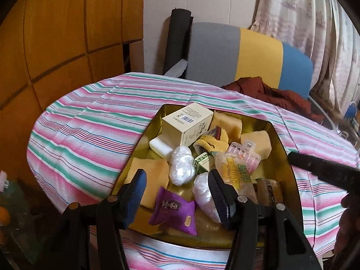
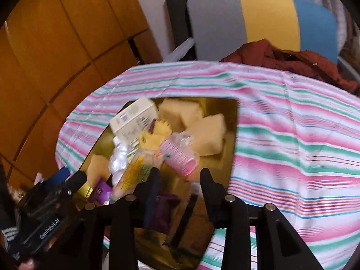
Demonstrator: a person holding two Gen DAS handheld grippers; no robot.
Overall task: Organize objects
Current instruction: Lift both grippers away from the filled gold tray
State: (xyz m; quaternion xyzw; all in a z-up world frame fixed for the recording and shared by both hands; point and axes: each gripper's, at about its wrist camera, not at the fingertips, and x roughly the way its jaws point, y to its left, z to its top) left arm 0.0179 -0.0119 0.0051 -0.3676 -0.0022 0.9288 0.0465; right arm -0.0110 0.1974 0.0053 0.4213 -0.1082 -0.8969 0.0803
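Both tools hang over a gold tin crammed with small things.

Nearest, the left tool [image 1: 176, 196] stands partly open with nothing between its pads, poised above a purple sachet [image 1: 173, 211] and a clear wrapped bundle [image 1: 203, 194]. Over the tin's near edge, the right tool [image 2: 180, 190] is parted too, gripping nothing, though that view is blurred. Inside the gold tin [image 1: 282, 135] further in lie a second white wrapped bundle [image 1: 181, 165], a small green carton [image 1: 203, 163], a yellow-printed packet [image 1: 234, 171], a pink blister pack [image 1: 244, 157], a white soap bar [image 1: 160, 147] and several yellow sponges [image 1: 227, 123]. At the far end, a cream box [image 1: 187, 123] is tilted. Under the tin is the counter's striped cloth [image 1: 90, 117]; beyond stands a chair [image 1: 247, 54].
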